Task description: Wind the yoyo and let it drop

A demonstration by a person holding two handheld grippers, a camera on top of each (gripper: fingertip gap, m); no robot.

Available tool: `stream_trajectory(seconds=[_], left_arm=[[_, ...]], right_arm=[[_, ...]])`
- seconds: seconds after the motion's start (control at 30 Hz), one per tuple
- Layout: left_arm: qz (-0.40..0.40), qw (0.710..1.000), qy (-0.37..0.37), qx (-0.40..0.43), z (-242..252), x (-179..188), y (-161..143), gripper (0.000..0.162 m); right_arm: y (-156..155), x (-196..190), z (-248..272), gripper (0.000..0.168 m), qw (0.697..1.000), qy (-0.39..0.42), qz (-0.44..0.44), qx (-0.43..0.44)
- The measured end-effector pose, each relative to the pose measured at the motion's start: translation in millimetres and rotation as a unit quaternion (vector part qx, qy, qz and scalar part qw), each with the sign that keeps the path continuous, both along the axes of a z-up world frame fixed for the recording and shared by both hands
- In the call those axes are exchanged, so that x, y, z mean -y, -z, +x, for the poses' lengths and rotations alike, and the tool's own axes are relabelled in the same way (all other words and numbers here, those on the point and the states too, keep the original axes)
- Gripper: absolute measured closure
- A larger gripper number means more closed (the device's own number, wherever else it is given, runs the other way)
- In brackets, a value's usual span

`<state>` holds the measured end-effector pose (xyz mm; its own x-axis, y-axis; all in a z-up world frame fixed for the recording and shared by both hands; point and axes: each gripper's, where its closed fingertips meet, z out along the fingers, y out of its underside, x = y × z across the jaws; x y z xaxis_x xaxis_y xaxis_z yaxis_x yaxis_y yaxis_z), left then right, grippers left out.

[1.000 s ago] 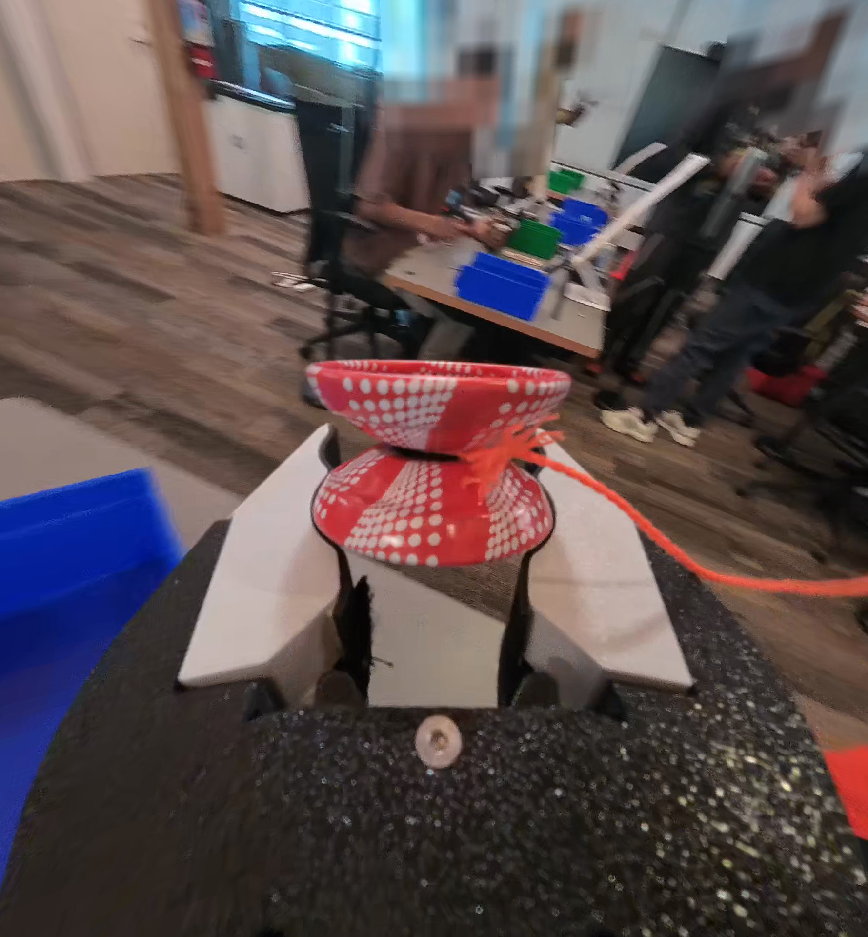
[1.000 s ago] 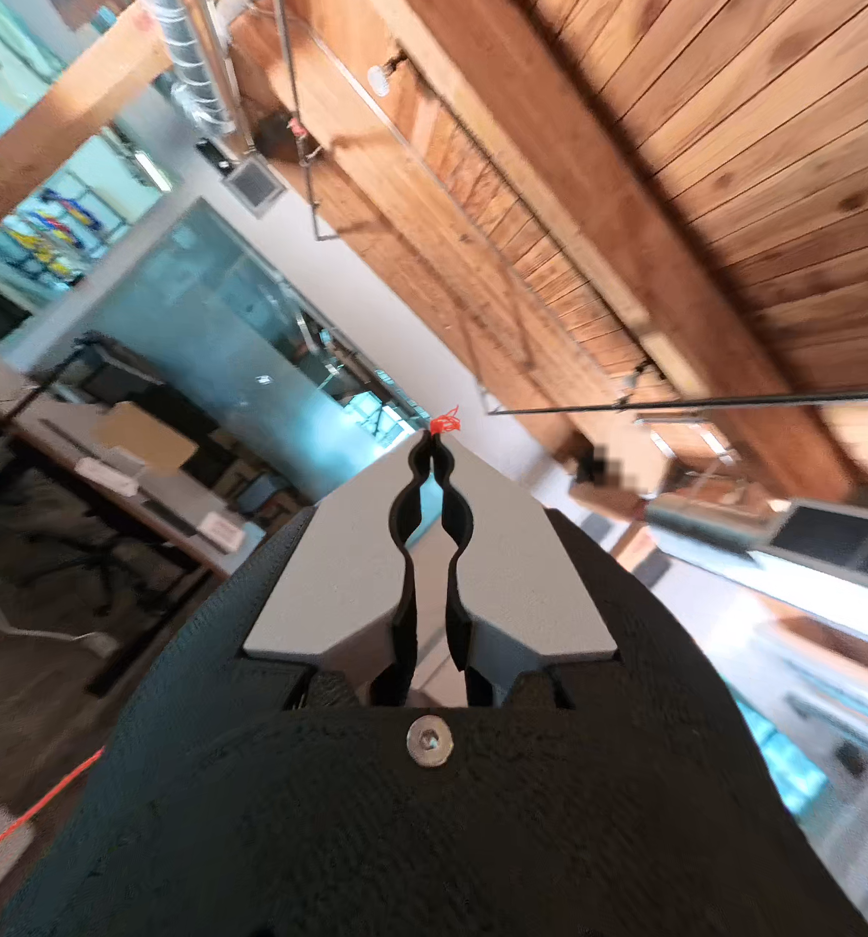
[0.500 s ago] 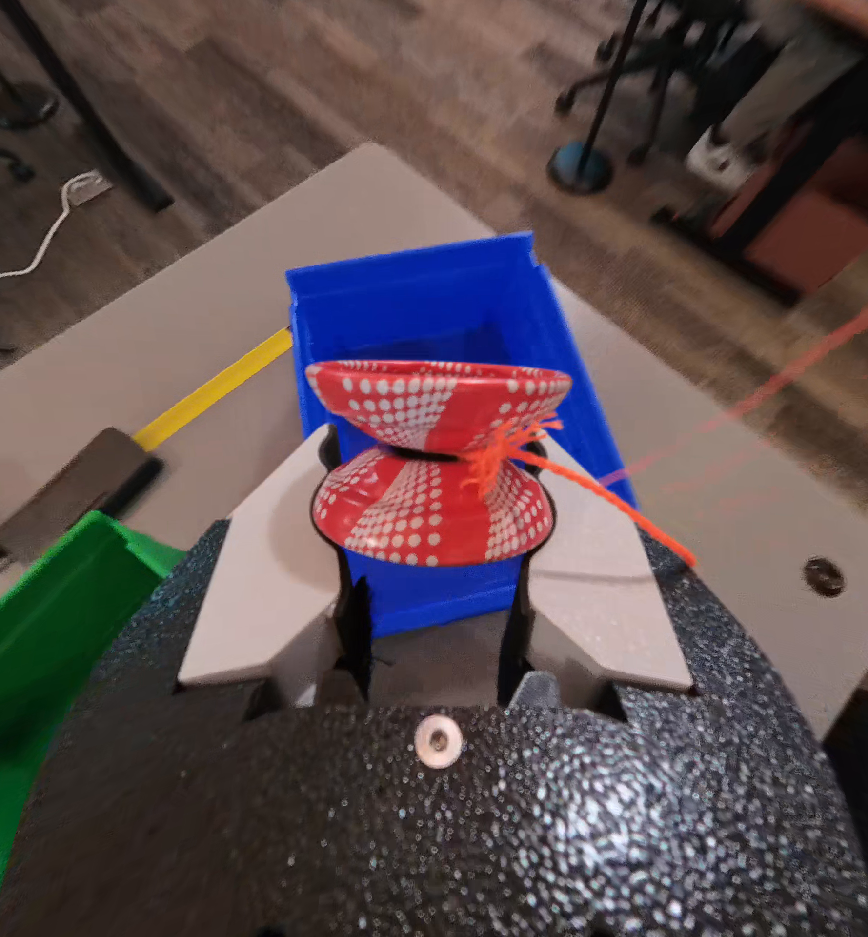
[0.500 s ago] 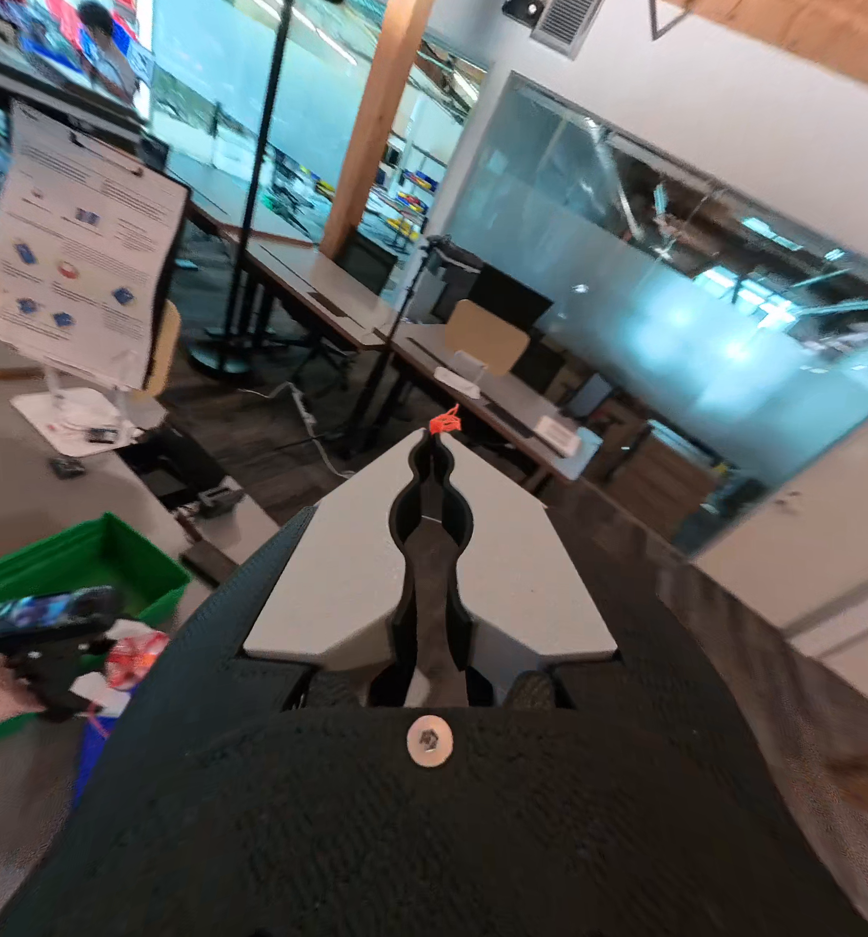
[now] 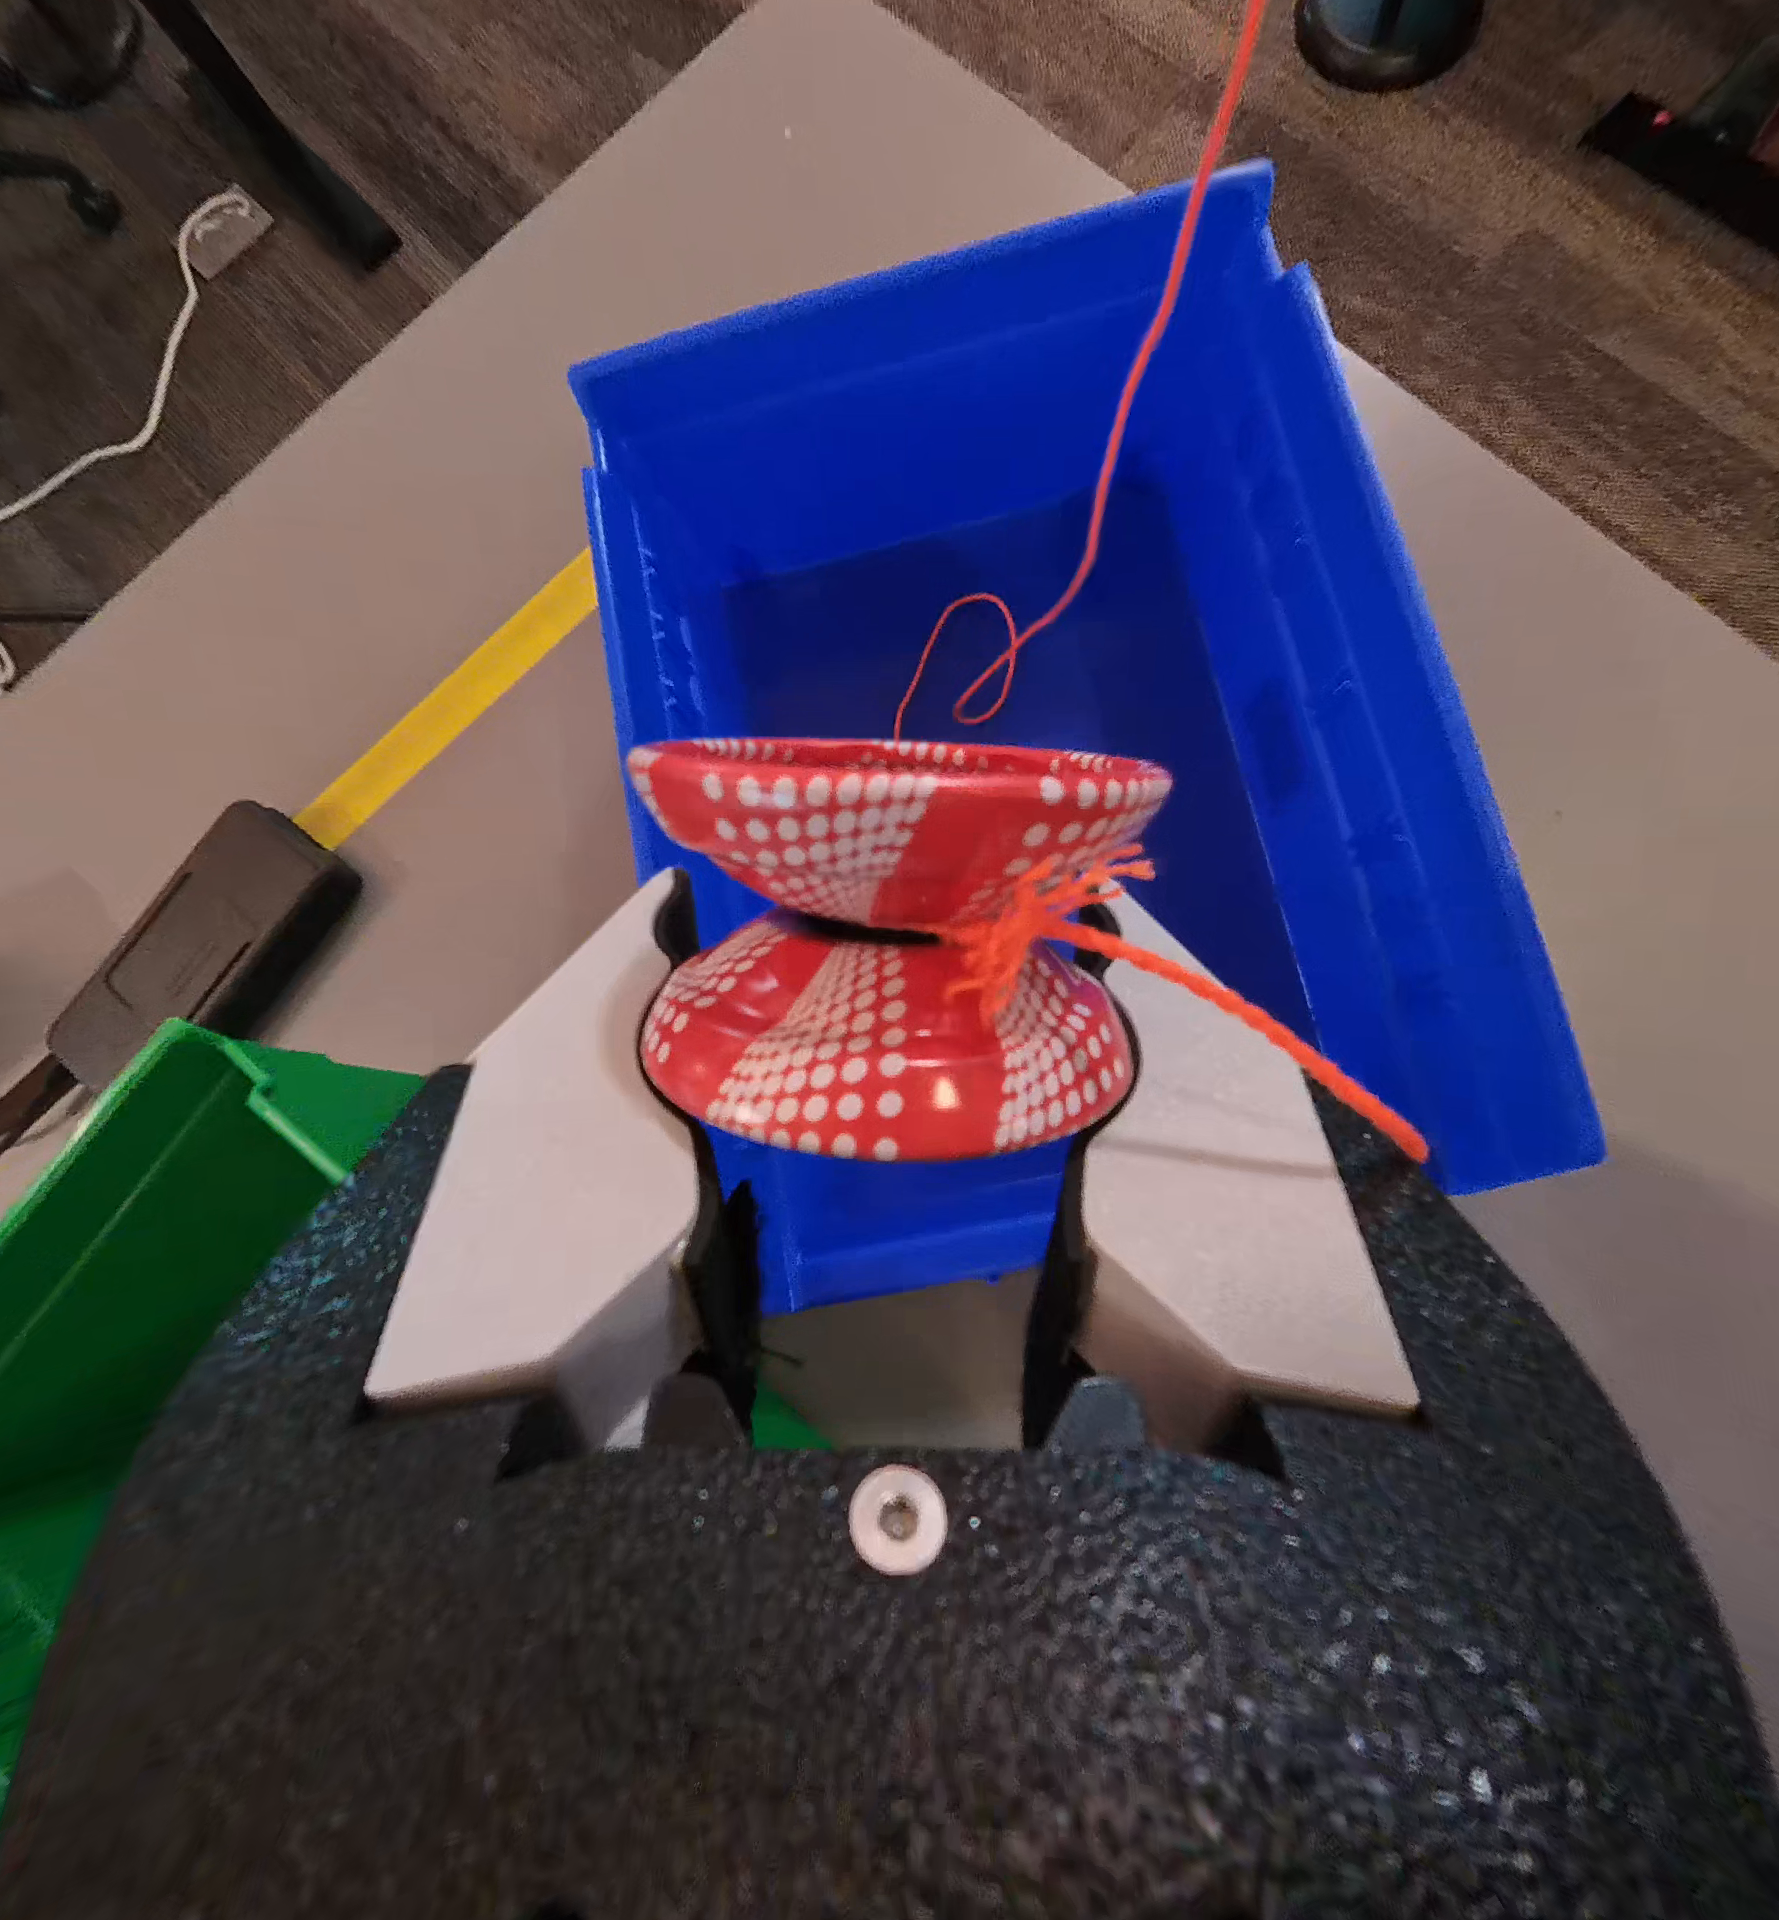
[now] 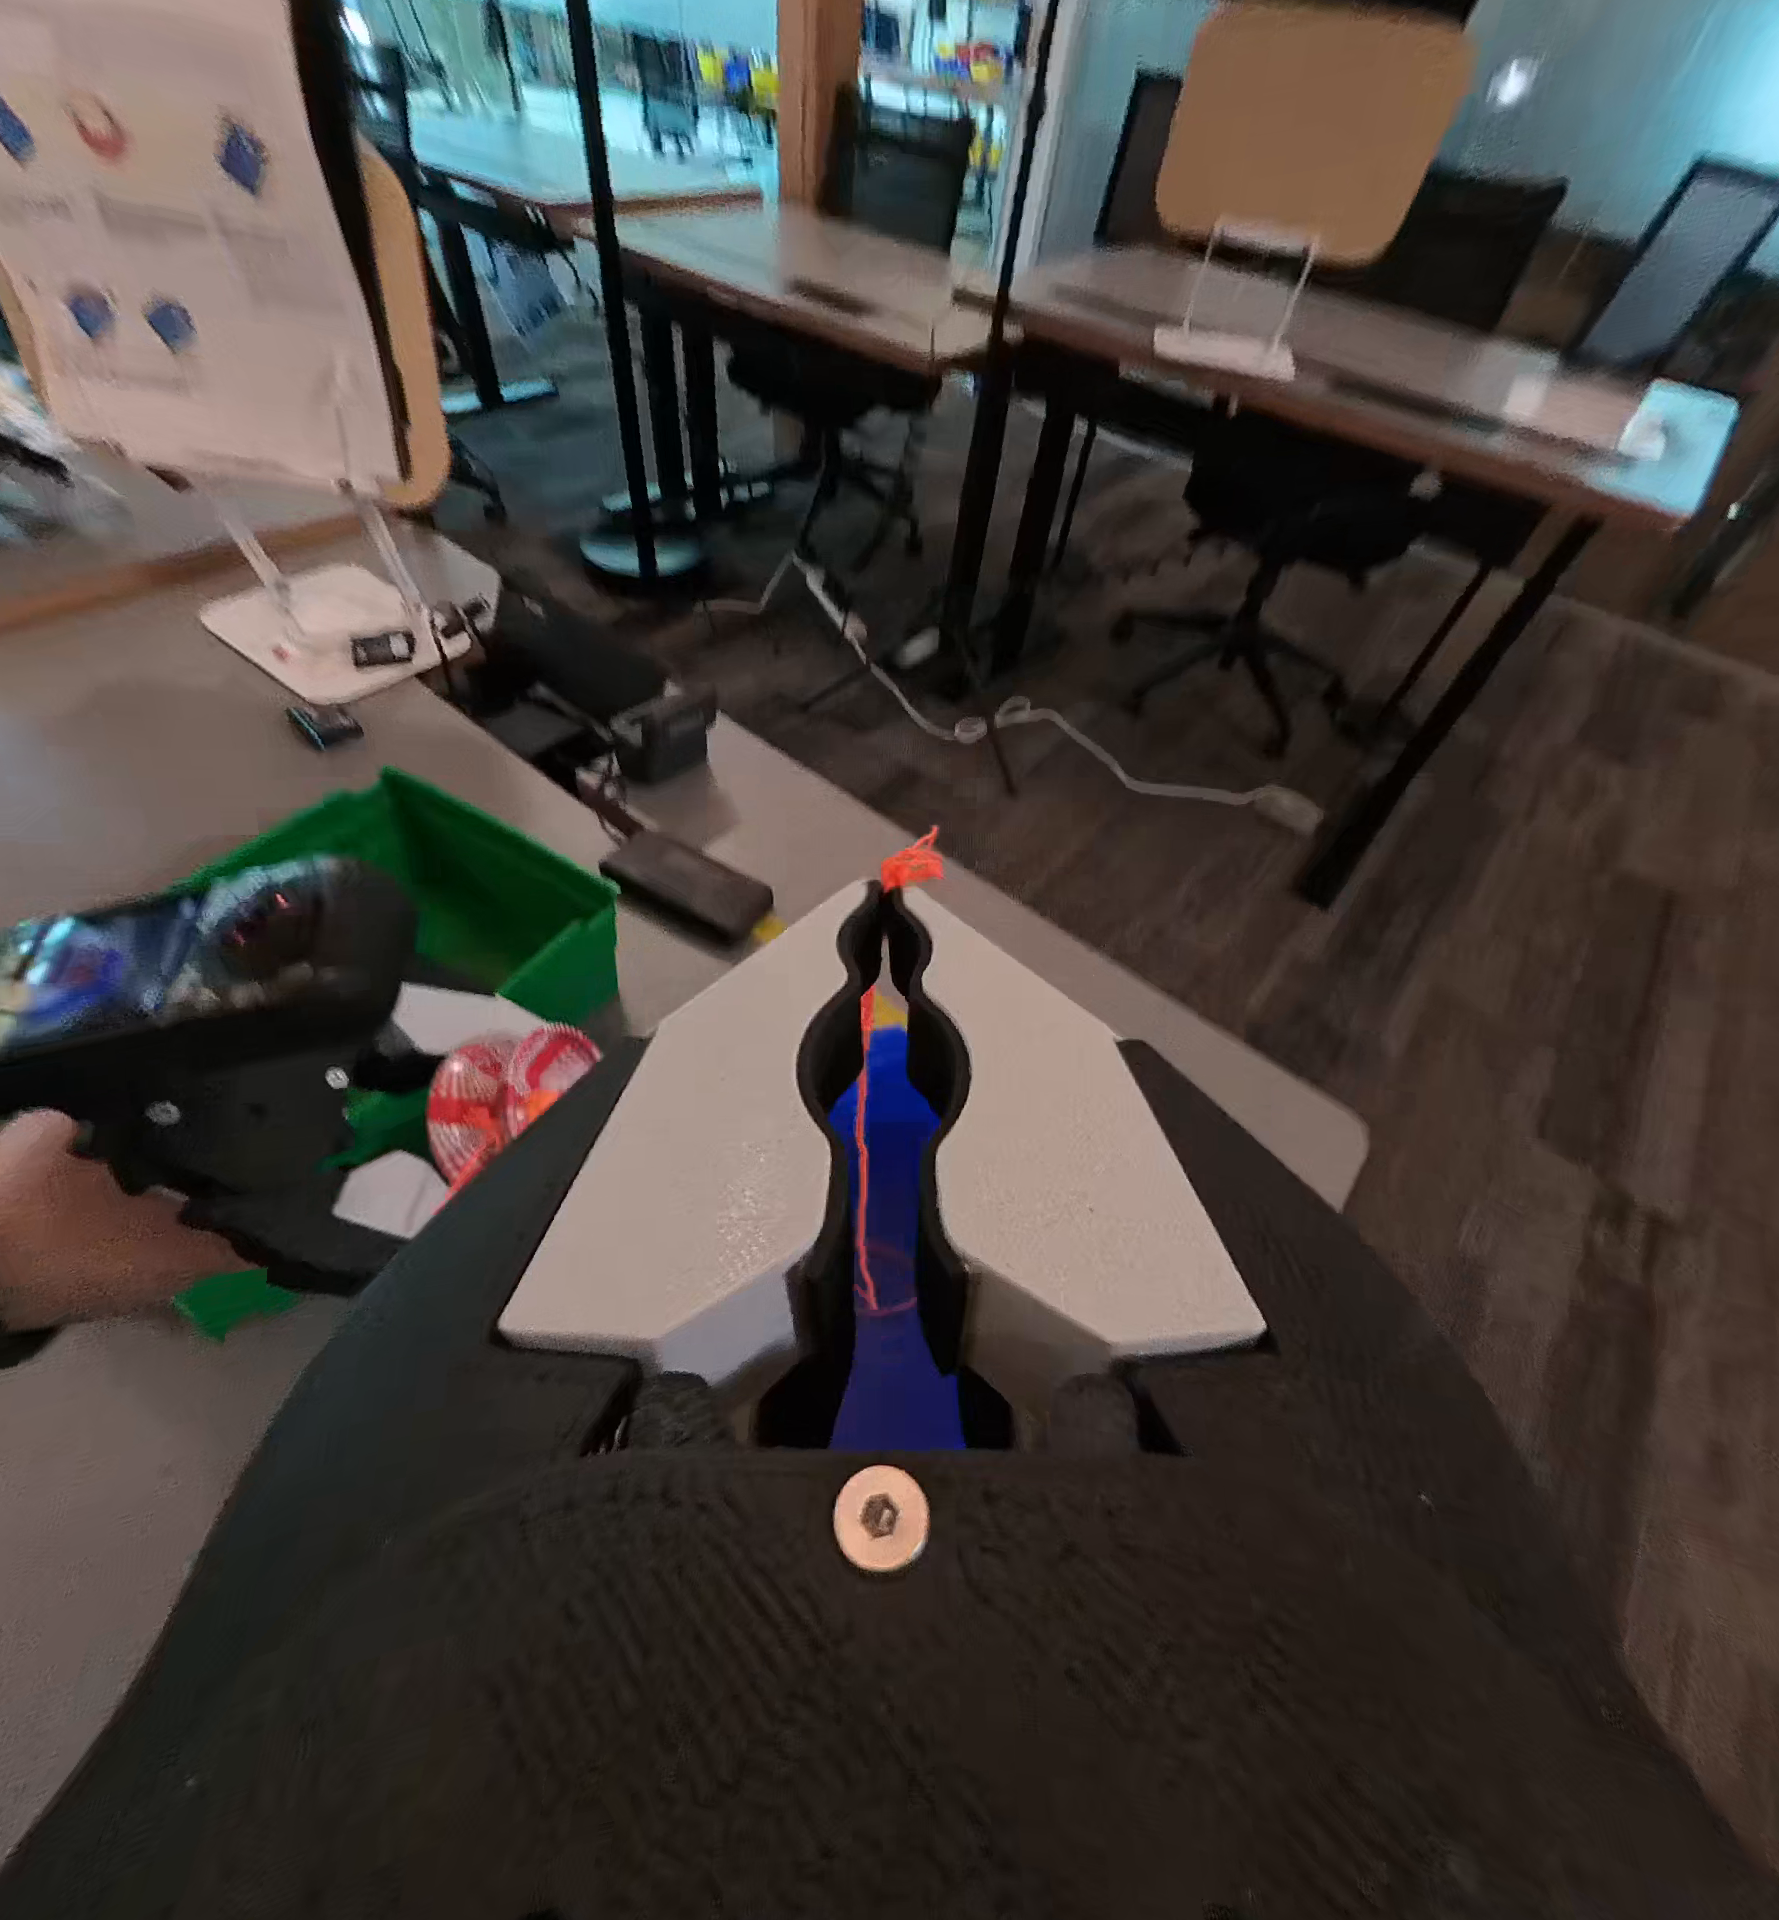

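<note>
My left gripper (image 5: 890, 914) is shut on a red yoyo with white dots (image 5: 895, 1029), gripping its lower half just above the open blue bin (image 5: 1384, 727). The orange string (image 5: 1145, 343) leaves the yoyo's groove in a frayed knot, loops slack inside the bin and rises up out of view. My right gripper (image 6: 887, 914) is shut on the string's end, an orange tuft (image 6: 911, 864) poking past the tips, with string (image 6: 861, 1143) hanging below between the fingers. In the right wrist view the left gripper (image 6: 386, 1081) and yoyo (image 6: 500, 1091) sit low left, held by a hand (image 6: 64, 1226).
A green bin (image 5: 85, 1247) stands left of the blue one on the grey table (image 5: 397, 520); it also shows in the right wrist view (image 6: 511, 894). A yellow tape strip (image 5: 449, 707) and a dark flat device (image 5: 199, 945) lie behind it. A paper stand (image 6: 168, 229), desks and chairs lie beyond. Some 25 cm of space lies between my two pairs of fingers. It is some 30 cm from my left tips to the dark flat device (image 5: 199, 945). Look for it in the right wrist view (image 6: 692, 885) too.
Both grippers have swung down from room and ceiling views toward the table. The yoyo now sits over the blue bin, and the string has gone from taut sideways to slack with a loop.
</note>
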<state>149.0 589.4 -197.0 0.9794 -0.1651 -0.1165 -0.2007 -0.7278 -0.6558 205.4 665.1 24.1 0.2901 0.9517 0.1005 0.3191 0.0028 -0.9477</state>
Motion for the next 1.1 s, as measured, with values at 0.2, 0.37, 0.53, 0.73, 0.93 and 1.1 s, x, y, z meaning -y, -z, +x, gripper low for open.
stream_trajectory(seconds=[0.2,0.37,0.53,0.73,0.93,1.1], left_arm=[[-0.107,0.988,0.003,0.115,15.1,9.0,42.6,0.041],[-0.135,0.982,0.009,0.129,8.0,27.3,49.3,0.016],[-0.089,0.982,-0.076,0.151,-26.8,58.8,29.5,0.019],[-0.141,0.956,-0.183,0.182,-60.0,125.2,84.5,0.031],[-0.178,0.945,-0.177,0.211,-45.1,141.4,119.3,0.097],[-0.14,0.954,-0.232,0.125,-82.5,164.6,113.1,0.135]], right_arm=[[140.7,7.6,-12.4,0.103,0.977,0.027,-0.101,0.183],[194.1,12.9,-6.0,0.058,0.96,0.07,-0.115,0.247],[221.0,23.9,6.1,0.042,0.953,0.112,-0.134,0.247],[266.2,35.0,48.9,0.039,0.936,0.209,-0.148,0.242],[294.9,57.7,45.5,0.088,0.925,0.221,-0.236,0.2],[299.4,42.3,51.6,0.129,0.909,0.298,-0.198,0.214]])
